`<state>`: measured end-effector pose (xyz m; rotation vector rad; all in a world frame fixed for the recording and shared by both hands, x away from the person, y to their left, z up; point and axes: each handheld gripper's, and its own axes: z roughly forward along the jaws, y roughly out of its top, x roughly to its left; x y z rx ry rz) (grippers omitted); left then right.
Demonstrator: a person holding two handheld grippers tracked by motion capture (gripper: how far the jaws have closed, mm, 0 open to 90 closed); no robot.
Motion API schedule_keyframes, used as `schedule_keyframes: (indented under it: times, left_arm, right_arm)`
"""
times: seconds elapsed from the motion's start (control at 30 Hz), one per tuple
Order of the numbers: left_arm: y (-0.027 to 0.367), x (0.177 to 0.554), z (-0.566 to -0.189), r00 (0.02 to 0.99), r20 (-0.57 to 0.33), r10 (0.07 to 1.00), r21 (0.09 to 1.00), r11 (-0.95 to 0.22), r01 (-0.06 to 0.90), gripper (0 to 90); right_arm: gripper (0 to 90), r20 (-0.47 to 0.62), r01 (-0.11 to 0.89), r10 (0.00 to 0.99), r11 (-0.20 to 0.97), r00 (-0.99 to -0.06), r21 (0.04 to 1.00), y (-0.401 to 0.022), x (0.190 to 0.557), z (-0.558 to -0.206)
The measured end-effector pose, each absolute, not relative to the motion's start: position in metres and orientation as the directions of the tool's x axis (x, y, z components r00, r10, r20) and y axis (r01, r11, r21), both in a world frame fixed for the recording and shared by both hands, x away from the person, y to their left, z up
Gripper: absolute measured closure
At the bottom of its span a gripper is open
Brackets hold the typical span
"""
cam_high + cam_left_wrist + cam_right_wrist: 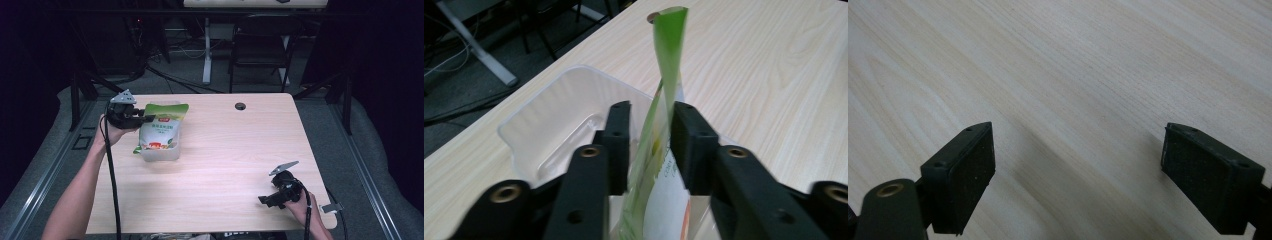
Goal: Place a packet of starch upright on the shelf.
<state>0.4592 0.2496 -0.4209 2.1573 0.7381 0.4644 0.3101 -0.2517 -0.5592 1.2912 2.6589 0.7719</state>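
The left gripper [649,145] has its jaws partly apart, the green and white bag [659,165] standing between them; its thin top edge touches the right-hand finger [691,145] and is clear of the other, so nothing is clamped. The bag stands upright in a clear plastic tub [549,120], its long axis running up past the fingertips and its sealed edge pointing away from them. The right gripper [1078,165] hangs wide open over bare table [1098,60], well apart from the bag

bags: one green-and-white pouch [161,131] | tubs: one (clear plastic) container [555,121] | grippers: two | tables: one
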Motion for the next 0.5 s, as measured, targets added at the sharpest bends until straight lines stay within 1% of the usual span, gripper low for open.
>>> schedule_keyframes:
  times: [0.03, 0.07, 0.1, 0.23, 0.33, 0.43, 0.5]
  left_arm:
    - [0.249, 0.46, -0.419, 0.766, 0.071, 0.638, 0.784, -0.51, 0.352, 57.9]
    - [0.246, 0.46, -0.415, 0.751, 0.071, 0.656, 0.794, -0.493, 0.356, 50.8]
    - [0.244, 0.461, -0.413, 0.747, 0.064, 0.662, 0.797, -0.485, 0.361, 46.8]
    - [0.233, 0.464, -0.405, 0.725, 0.072, 0.685, 0.795, -0.478, 0.373, 39.4]
    - [0.227, 0.467, -0.405, 0.721, 0.079, 0.688, 0.786, -0.488, 0.38, 39.4]
    - [0.215, 0.47, -0.409, 0.704, 0.096, 0.703, 0.775, -0.497, 0.391, 45.9]
    - [0.212, 0.47, -0.409, 0.702, 0.102, 0.704, 0.769, -0.503, 0.393, 54.1]
  right_arm:
    - [13.5, 0.135, 0.712, 0.758, 0.515, -0.638, 0.477, -0.252, 0.31, -0.559]
    - [13.5, 0.138, 0.713, 0.757, 0.515, -0.639, 0.476, -0.252, 0.31, -0.559]
    - [13.5, 0.138, 0.713, 0.757, 0.515, -0.639, 0.476, -0.252, 0.31, -0.559]
    - [13.5, 0.145, 0.716, 0.758, 0.51, -0.636, 0.477, -0.252, 0.31, -0.56]
    - [13.5, 0.144, 0.715, 0.757, 0.512, -0.638, 0.477, -0.252, 0.31, -0.56]
    - [13.5, 0.139, 0.714, 0.758, 0.514, -0.638, 0.475, -0.252, 0.31, -0.56]
    - [13.5, 0.138, 0.713, 0.757, 0.515, -0.639, 0.475, -0.252, 0.31, -0.559]
